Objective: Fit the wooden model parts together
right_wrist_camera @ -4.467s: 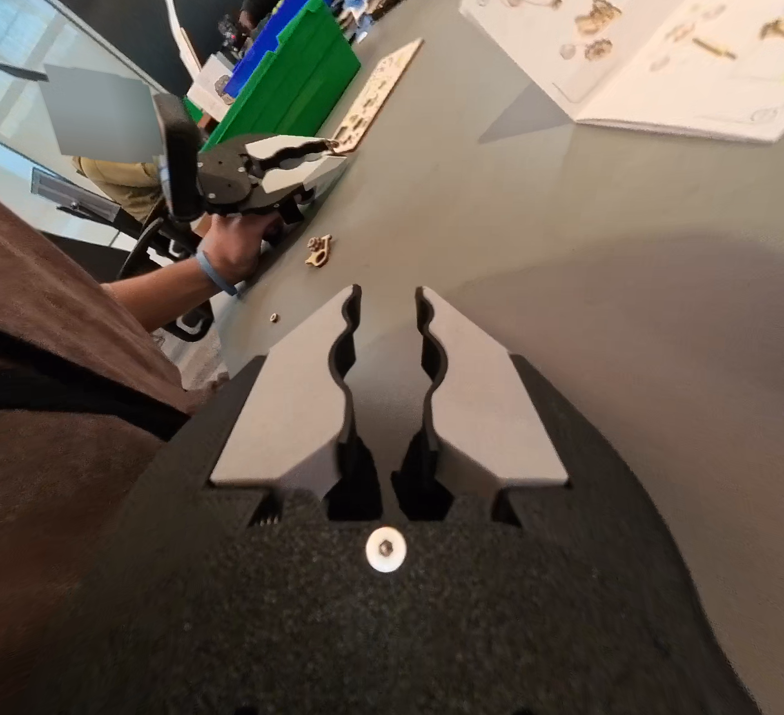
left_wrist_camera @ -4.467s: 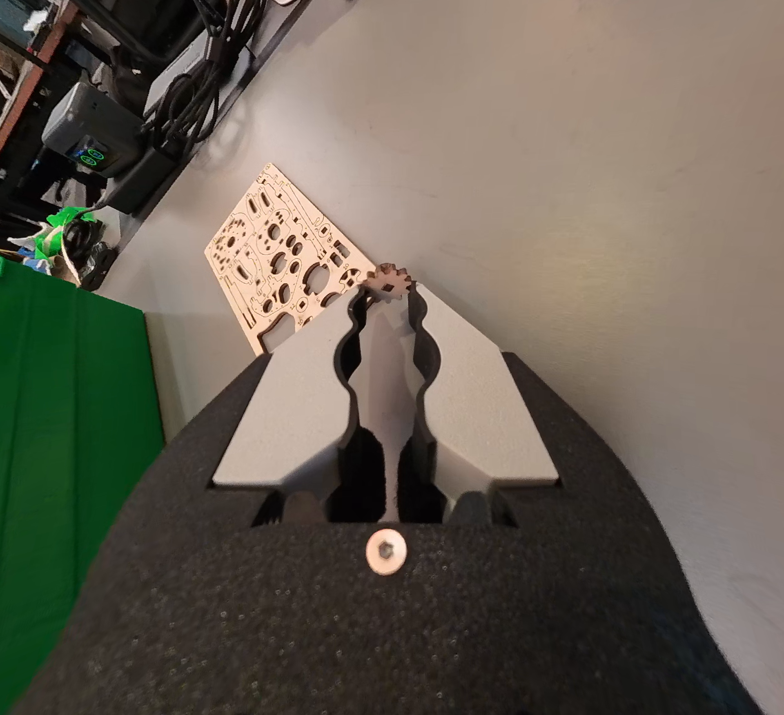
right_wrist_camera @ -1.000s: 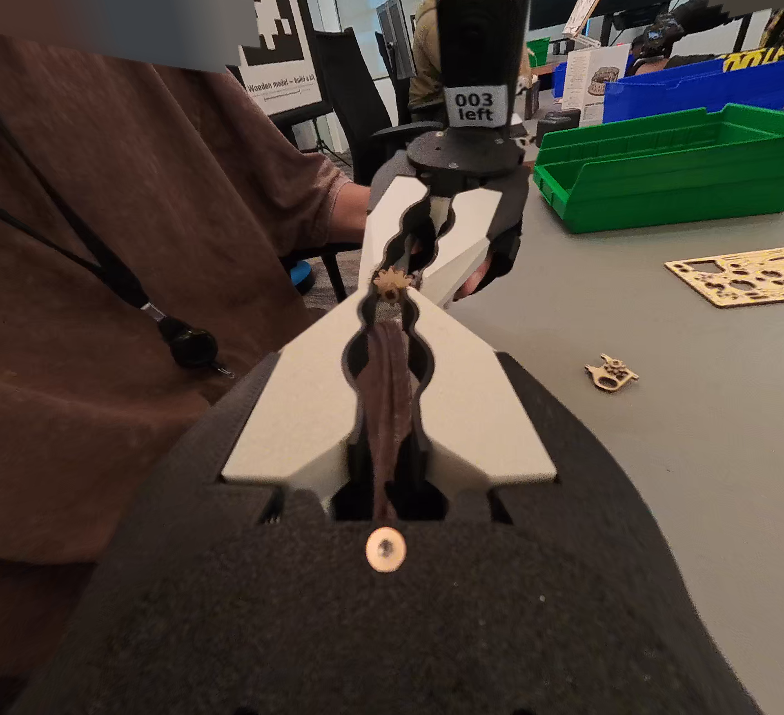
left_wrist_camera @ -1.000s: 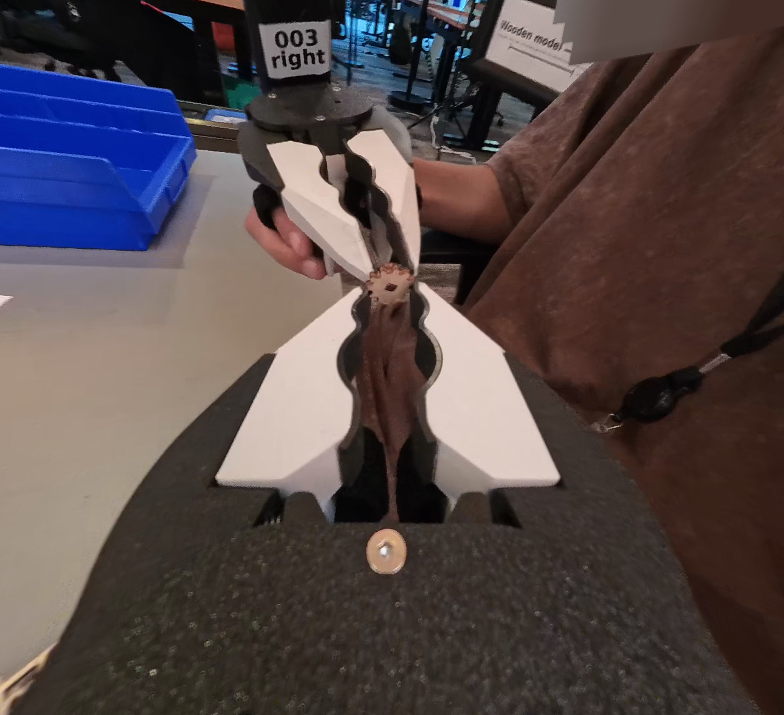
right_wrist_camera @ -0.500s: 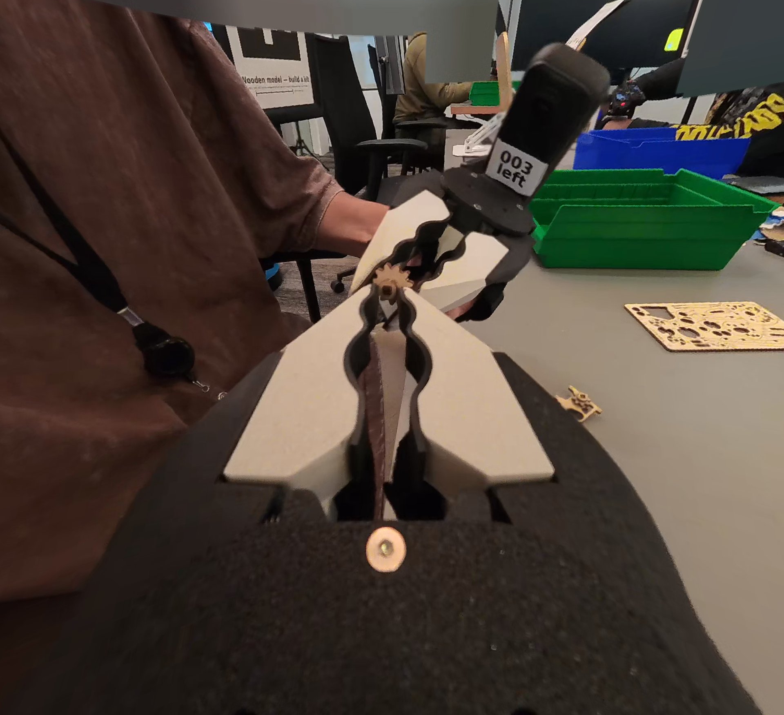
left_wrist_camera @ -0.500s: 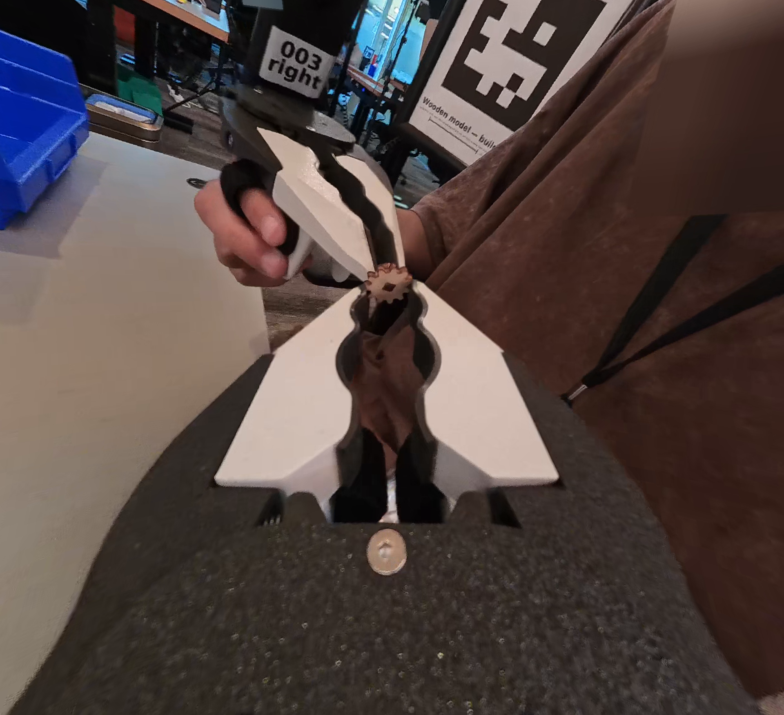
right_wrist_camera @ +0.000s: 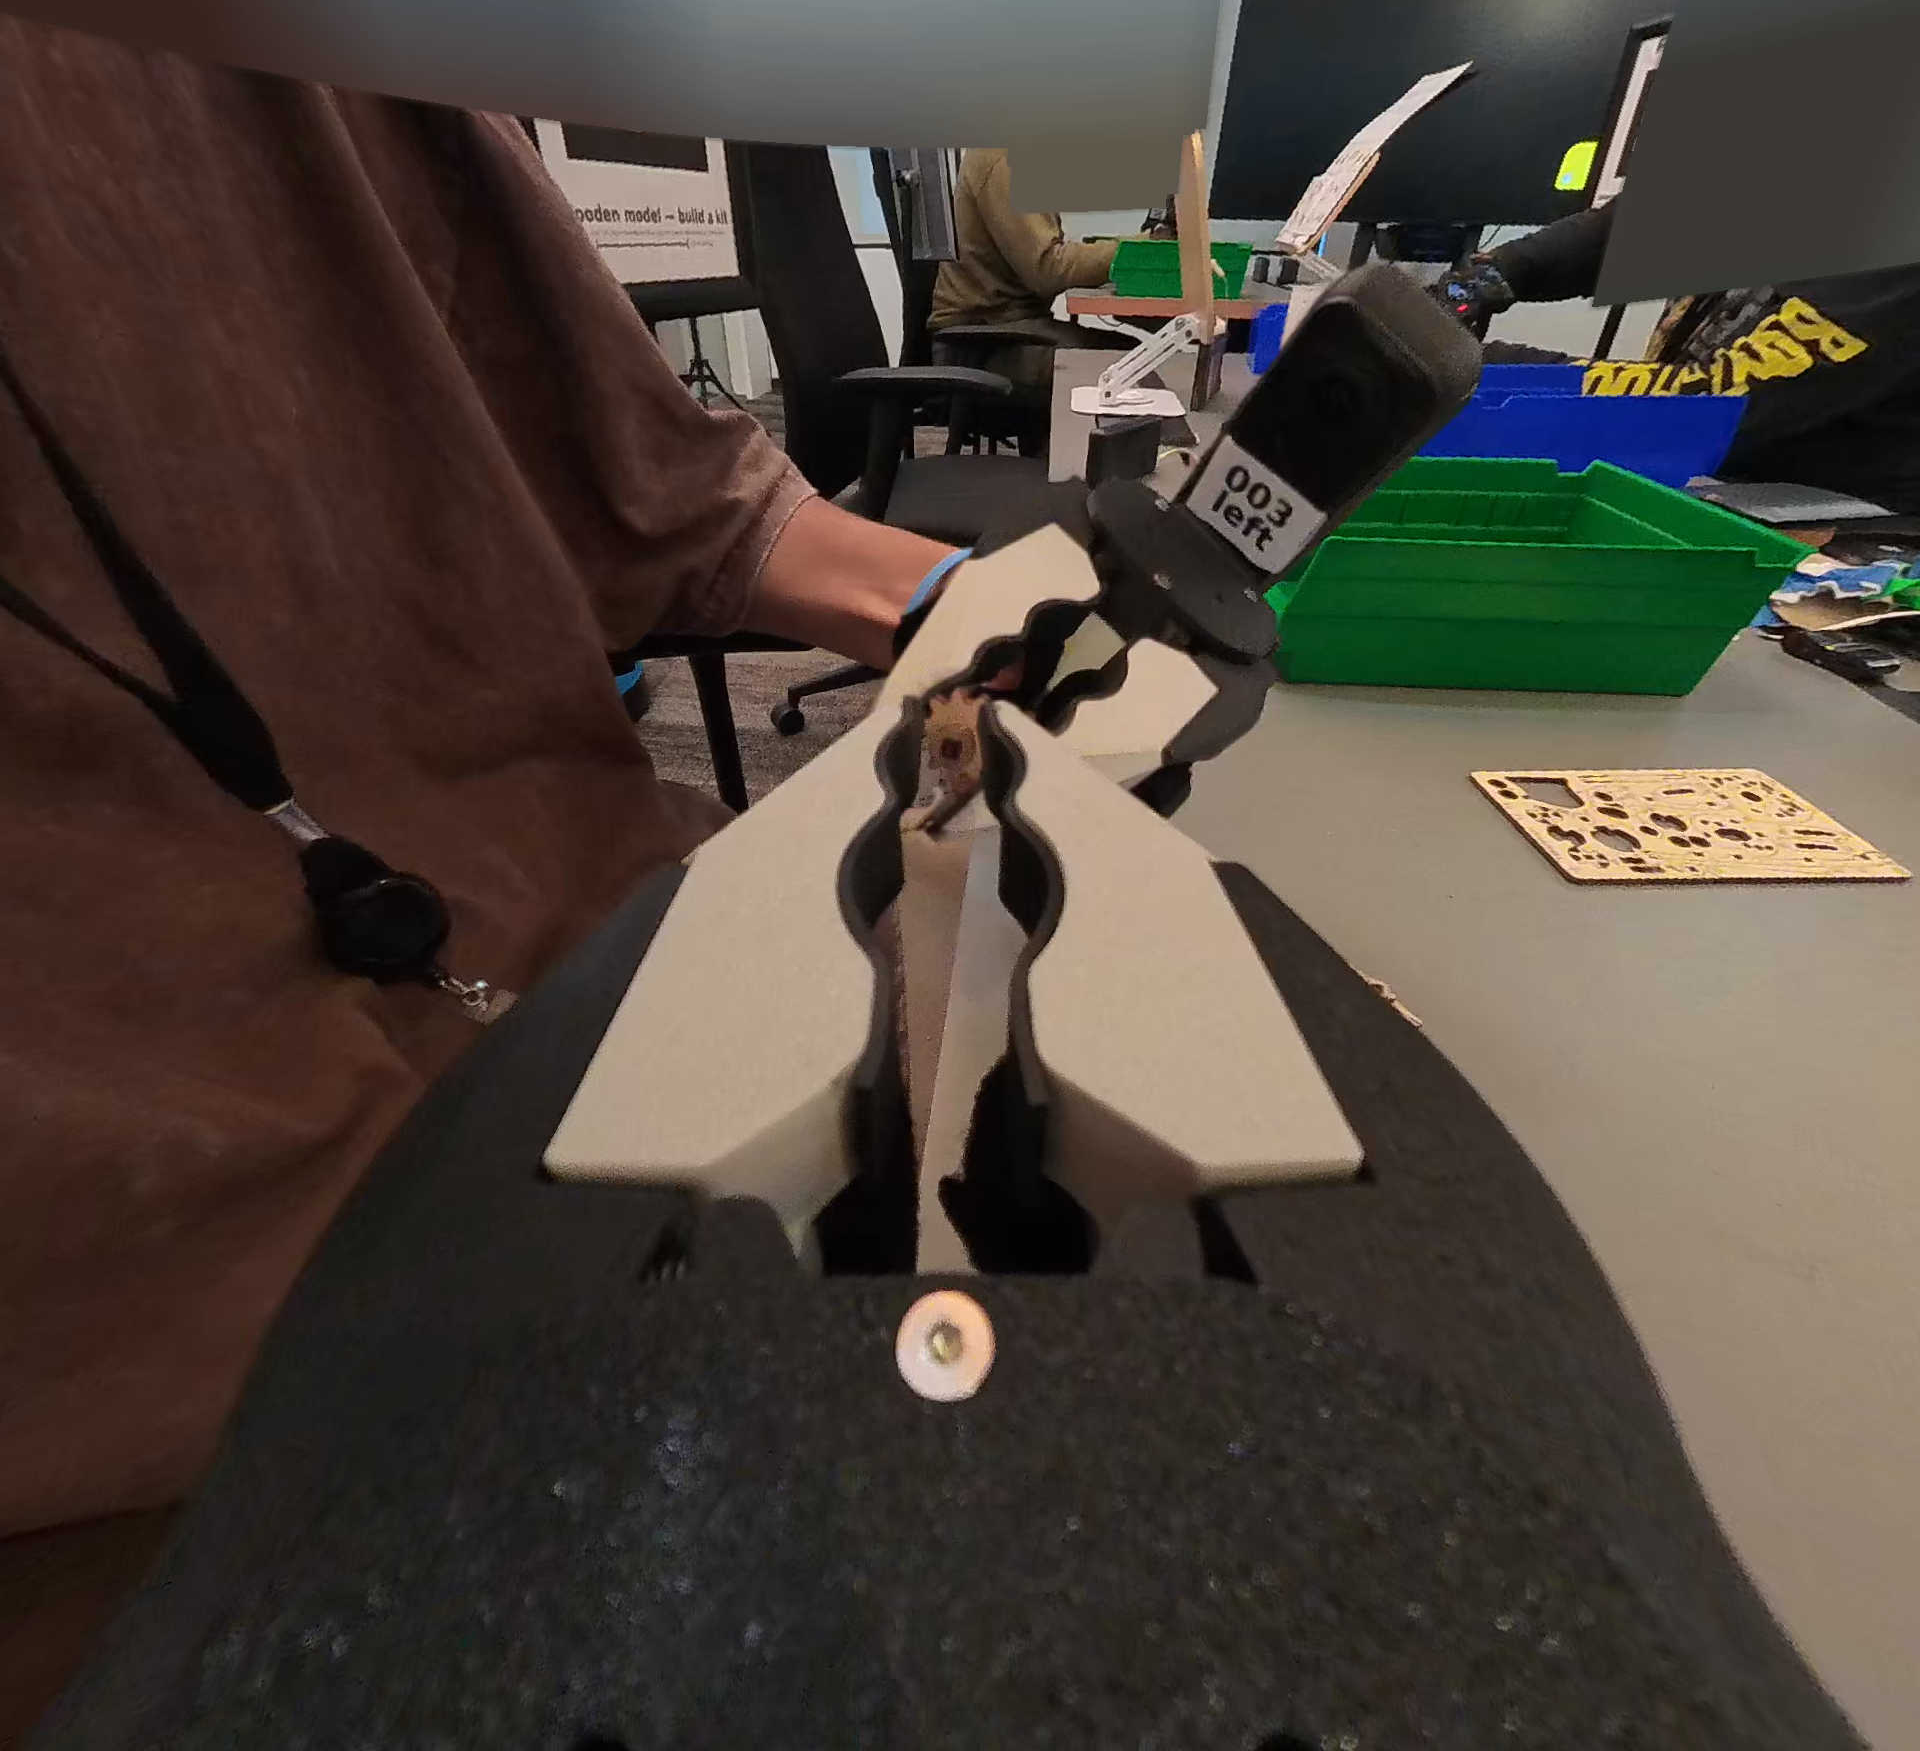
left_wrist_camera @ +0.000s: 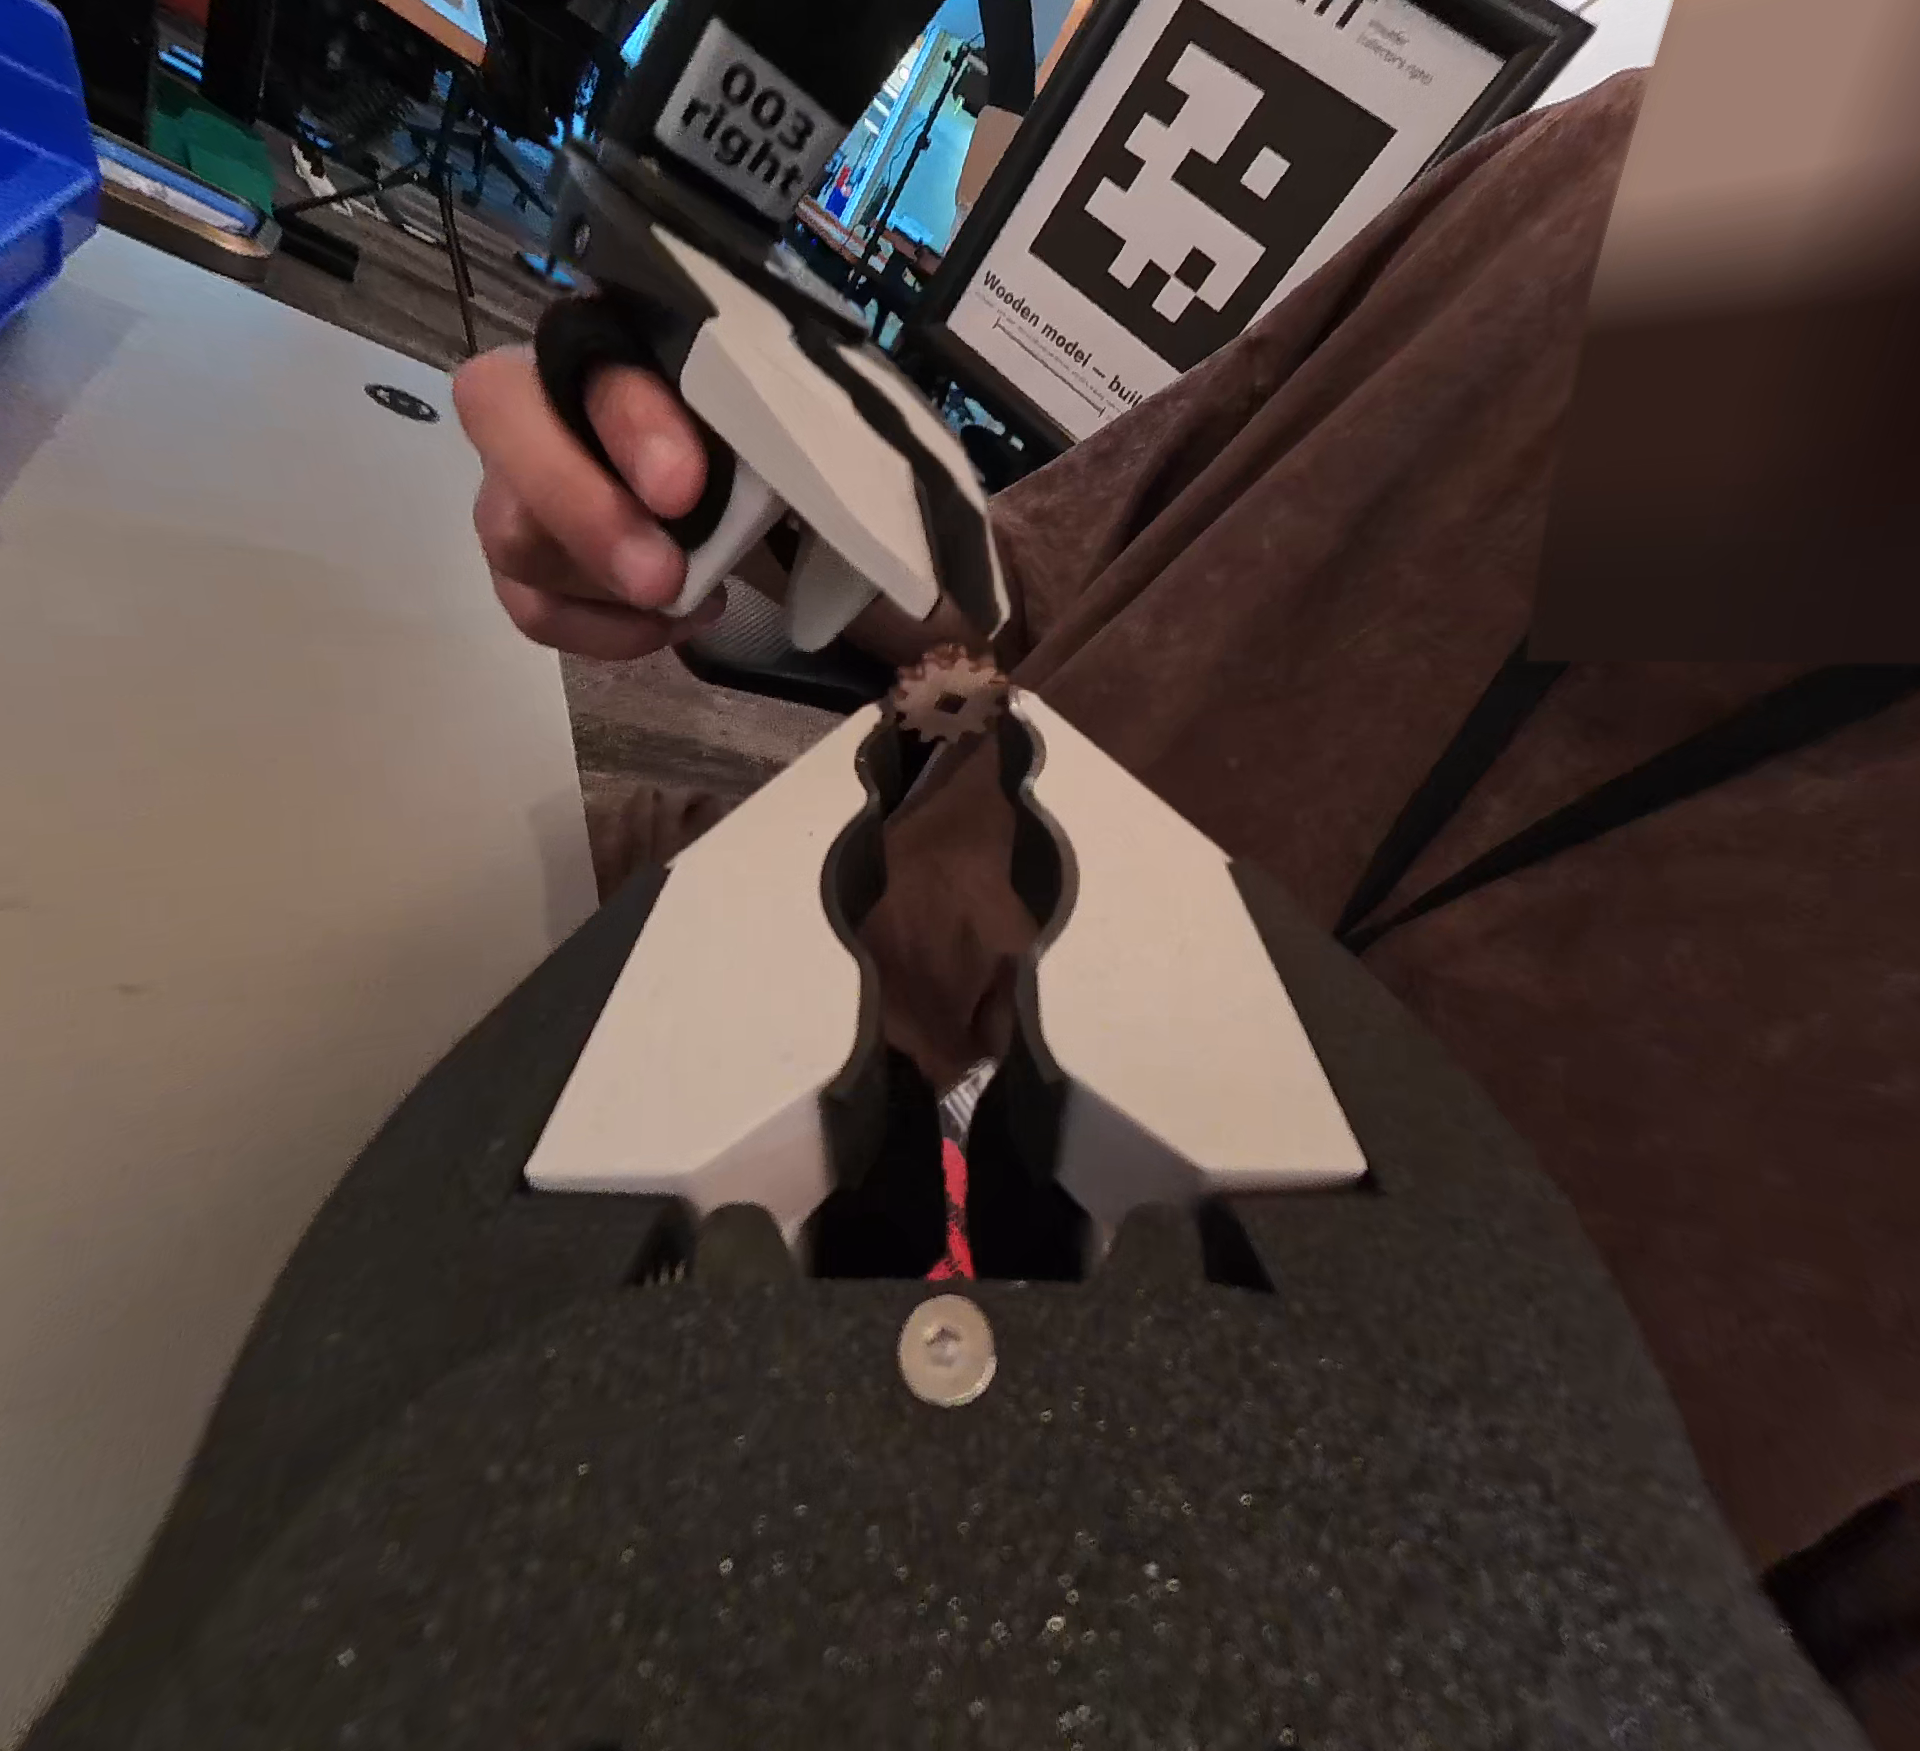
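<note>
In the left wrist view, the left gripper (left_wrist_camera: 948,714) is clamped narrowly on a small wooden gear (left_wrist_camera: 943,696) at its tips, held in the air beside the bench (left_wrist_camera: 229,714), with the right gripper (left_wrist_camera: 961,612) tilted down onto the gear from above. In the right wrist view, the right gripper (right_wrist_camera: 951,745) is nearly closed around a wooden piece (right_wrist_camera: 951,751) at its tips, meeting the left gripper (right_wrist_camera: 940,688); a perforated wooden sheet (right_wrist_camera: 1683,823) lies on the bench near a green bin (right_wrist_camera: 1507,600).

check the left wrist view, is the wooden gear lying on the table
No, the wooden gear is pinched at the tips of the left gripper, held up in the air off the edge of the table.
</note>
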{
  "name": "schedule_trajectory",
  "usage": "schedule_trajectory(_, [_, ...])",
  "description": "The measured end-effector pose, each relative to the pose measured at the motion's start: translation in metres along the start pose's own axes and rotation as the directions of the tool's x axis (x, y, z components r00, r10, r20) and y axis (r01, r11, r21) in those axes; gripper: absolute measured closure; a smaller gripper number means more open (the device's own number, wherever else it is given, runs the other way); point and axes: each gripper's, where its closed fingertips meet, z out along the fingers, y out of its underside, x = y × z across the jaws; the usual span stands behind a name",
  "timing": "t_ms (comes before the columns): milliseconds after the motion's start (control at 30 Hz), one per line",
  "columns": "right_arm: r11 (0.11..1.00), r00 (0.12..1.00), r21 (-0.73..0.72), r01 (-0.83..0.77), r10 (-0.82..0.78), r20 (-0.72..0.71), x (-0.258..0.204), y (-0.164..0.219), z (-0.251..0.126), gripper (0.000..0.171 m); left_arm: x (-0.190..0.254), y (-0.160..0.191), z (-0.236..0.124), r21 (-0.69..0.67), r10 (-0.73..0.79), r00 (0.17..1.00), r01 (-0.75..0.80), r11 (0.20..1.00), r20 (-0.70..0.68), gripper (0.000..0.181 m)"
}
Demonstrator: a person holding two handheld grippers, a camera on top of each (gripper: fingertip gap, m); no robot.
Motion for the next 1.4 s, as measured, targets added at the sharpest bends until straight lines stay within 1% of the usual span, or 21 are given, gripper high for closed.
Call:
schedule_trajectory(267, [0.996, 0.998, -0.09, -0.002, 0.008, 0.064, -0.015, 0.013, 0.007, 0.162, 0.004, 0.017, 0.009, -0.082, -0.042, 0.998, 0.038, 0.996, -0.047, 0.164])
schedule_trajectory(367, [0.996, 0.998, -0.092, 0.011, -0.005, 0.066, -0.016, 0.011, 0.006, 0.164, 0.008, 0.016, 0.01, -0.07, -0.051, 0.996, 0.047, 0.996, -0.069, 0.165])
schedule_trajectory(533, [0.998, 0.997, -0.056, 0.036, -0.032, 0.073, -0.02, 0.001, 0.006, 0.165, 0.013, 0.01, 0.008, -0.028, -0.073, 0.99, 0.07, 0.997, -0.118, 0.164])
schedule_trajectory(633, [0.993, 0.997, -0.108, 0.055, -0.049, 0.057, -0.017, 0.011, 0.008, 0.165, 0.011, 0.014, 0.008, -0.054, -0.068, 0.992, 0.062, 0.997, -0.103, 0.164])
schedule_trajectory(767, [0.992, 0.996, -0.114, 0.06, -0.053, 0.066, -0.02, 0.011, 0.008, 0.164, 0.013, 0.016, 0.008, -0.061, -0.076, 0.991, 0.069, 0.996, -0.114, 0.164])
schedule_trajectory(967, [0.965, 0.978, -0.166, 0.203, -0.208, -0.013, -0.016, 0.006, 0.01, 0.164, 0.015, 0.01, 0.006, -0.018, -0.112, 0.981, 0.111, 0.994, -0.159, 0.165])
schedule_trajectory(1167, [0.967, 0.981, -0.17, 0.192, -0.195, 0.0, -0.018, 0.009, 0.009, 0.165, 0.014, 0.011, 0.007, -0.019, -0.127, 0.978, 0.125, 0.992, -0.164, 0.165])
schedule_trajectory(1267, [0.961, 0.977, -0.177, 0.21, -0.215, -0.006, -0.018, 0.008, 0.01, 0.165, 0.015, 0.011, 0.007, -0.015, -0.133, 0.976, 0.132, 0.991, -0.171, 0.165])
schedule_trajectory(1400, [0.937, 0.961, -0.224, 0.267, -0.278, -0.017, -0.018, 0.012, 0.012, 0.164, 0.015, 0.014, 0.005, -0.025, -0.143, 0.974, 0.141, 0.99, -0.177, 0.165])
